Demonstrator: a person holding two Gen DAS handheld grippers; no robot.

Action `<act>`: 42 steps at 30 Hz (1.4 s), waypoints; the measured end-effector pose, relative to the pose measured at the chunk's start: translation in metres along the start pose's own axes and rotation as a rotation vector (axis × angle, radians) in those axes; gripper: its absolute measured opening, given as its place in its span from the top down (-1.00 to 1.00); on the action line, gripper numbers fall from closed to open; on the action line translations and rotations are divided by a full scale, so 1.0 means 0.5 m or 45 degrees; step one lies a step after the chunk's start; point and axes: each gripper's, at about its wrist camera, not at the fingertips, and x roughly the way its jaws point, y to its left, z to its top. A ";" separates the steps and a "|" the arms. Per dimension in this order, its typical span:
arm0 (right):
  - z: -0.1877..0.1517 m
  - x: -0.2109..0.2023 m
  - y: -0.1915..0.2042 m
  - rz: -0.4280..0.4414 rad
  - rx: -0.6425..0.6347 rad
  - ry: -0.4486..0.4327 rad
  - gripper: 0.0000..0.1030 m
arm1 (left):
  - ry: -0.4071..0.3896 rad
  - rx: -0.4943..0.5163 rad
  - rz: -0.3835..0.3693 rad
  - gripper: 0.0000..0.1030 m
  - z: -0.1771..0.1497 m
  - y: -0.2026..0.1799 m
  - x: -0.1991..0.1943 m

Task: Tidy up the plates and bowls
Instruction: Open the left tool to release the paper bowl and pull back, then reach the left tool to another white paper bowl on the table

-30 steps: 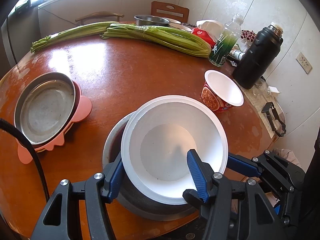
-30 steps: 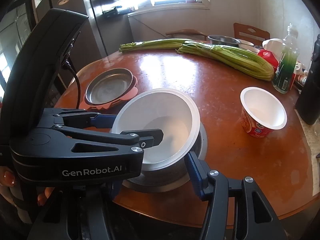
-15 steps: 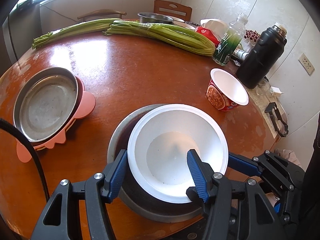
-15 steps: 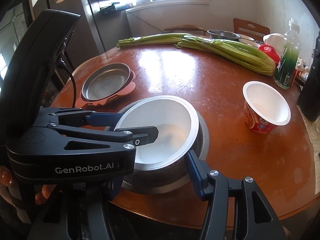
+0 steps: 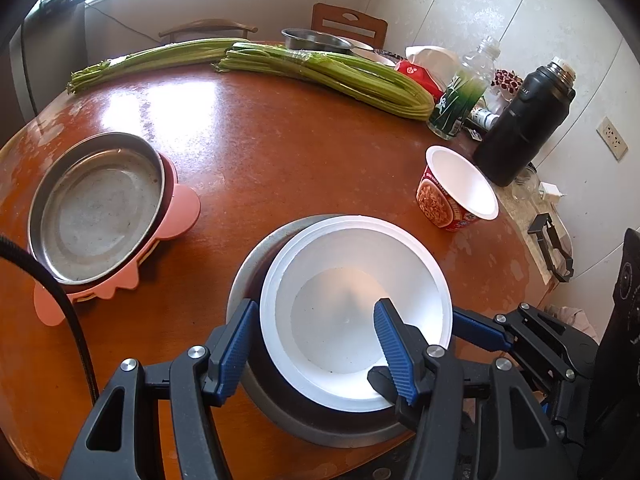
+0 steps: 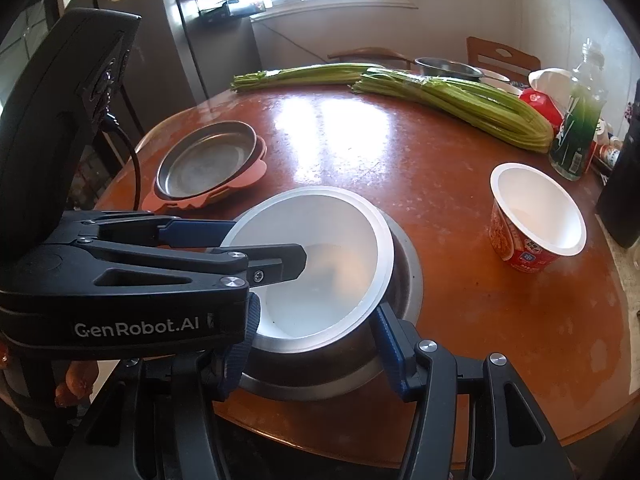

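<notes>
Two celery bundles lie across the far table. A black flask stands beside a green bottle.

White bowl in a grey metal bowl; reddish-brown table; blue-padded black tongs.

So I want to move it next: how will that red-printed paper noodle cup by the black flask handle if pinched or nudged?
The red-printed paper noodle cup looks empty, so probably very light. It narrows towards its base and already sits tilted, so a nudge would likely tip it. Its thin white wall may buckle under a hard pinch.
</notes>
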 end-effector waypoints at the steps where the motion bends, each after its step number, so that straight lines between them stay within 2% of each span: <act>1: 0.001 0.000 -0.002 -0.006 0.003 -0.002 -0.14 | -0.004 0.002 0.002 -0.17 0.000 0.000 -0.002; 13: 0.010 -0.024 -0.016 -0.076 0.002 -0.071 -0.14 | -0.058 -0.001 0.004 -0.17 0.006 -0.007 -0.030; 27: 0.014 -0.045 -0.038 -0.079 0.028 -0.123 -0.14 | -0.105 -0.007 0.009 -0.17 0.022 -0.018 -0.056; 42: 0.039 -0.086 -0.117 -0.132 0.125 -0.201 -0.16 | -0.134 0.041 -0.023 -0.17 0.073 -0.066 -0.049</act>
